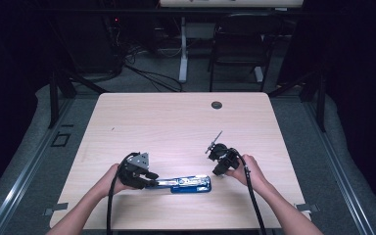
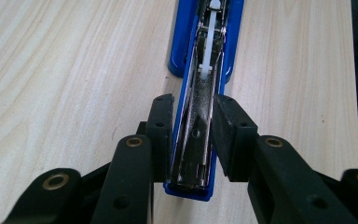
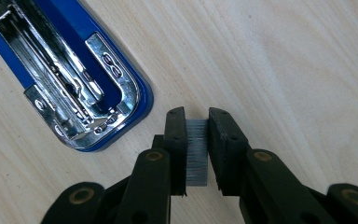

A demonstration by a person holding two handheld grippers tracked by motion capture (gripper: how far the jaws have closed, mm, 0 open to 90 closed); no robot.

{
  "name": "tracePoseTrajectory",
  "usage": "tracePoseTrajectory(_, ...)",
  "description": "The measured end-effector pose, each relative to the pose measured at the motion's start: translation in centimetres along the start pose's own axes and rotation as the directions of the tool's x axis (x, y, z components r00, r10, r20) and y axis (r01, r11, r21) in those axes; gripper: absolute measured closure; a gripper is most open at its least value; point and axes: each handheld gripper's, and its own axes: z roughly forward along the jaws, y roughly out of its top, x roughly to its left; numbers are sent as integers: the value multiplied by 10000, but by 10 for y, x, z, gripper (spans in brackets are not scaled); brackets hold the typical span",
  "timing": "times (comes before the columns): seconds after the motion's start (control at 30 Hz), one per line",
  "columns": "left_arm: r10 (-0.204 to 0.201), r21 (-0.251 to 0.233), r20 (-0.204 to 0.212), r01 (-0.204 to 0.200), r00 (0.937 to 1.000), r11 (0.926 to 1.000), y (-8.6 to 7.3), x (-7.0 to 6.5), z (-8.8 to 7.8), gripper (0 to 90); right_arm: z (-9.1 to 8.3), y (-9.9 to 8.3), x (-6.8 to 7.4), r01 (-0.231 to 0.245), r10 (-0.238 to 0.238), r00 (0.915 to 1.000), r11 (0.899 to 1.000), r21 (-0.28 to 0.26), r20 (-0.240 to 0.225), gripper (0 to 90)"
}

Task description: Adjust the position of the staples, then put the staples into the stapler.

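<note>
One blue stapler (image 1: pixel 190 184) lies opened flat at the lower centre of the desk (image 1: pixel 176 122), and one strip of staples (image 3: pixel 196 151) is held beside it. The left tool (image 2: pixel 193 135) clamps the stapler's near end between its jaws. The right tool (image 3: pixel 196 149), at lower centre of its own view, pinches the staple strip just right of the stapler's rounded end, whose metal channel (image 3: pixel 70 79) is exposed.

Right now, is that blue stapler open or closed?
Open. The stapler lies flat on the table, its shiny metal channel exposed, gripped by the left gripper.
</note>
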Motion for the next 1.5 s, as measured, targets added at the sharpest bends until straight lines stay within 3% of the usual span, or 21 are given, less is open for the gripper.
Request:
tracePoseTrajectory(0.2,-20,-82,164,21,9999,10000,0,0,0,696,-4,1,0,116,-116,9999,9999,4,65,781)
tracePoseTrajectory(0.43,26,44,36,-26,10000,10000,1,0,0,696,-9,2,-1,143,-143,9999,9995,-266,12,781)
tracePoseTrajectory(0.6,49,-123,156,-47,9999,9999,0,0,1,695,-13,4,-1,265,-263,9996,9990,-357,60,781)
tracePoseTrajectory(0.63,86,53,-37,-86,10000,9999,1,0,0,695,-14,5,-1,290,-290,9996,9986,-445,3,781)
tracePoseTrajectory(0.73,78,71,25,-78,10000,9999,2,0,0,696,-16,6,-1,309,-311,9995,9977,-609,-22,781)
tracePoseTrajectory(0.83,94,95,-6,-94,10000,9999,2,0,0,695,-18,9,1,260,-267,9996,9953,-934,-60,783)
tracePoseTrajectory(1.3,79,-97,152,-77,9999,9999,1,1,1,696,-27,28,12,841,-871,9961,9863,-1422,-146,783)
tracePoseTrajectory(1.5,90,-106,157,-88,9998,9999,1,1,1,696,-27,34,17,832,-903,9953,9819,-1701,-345,783)
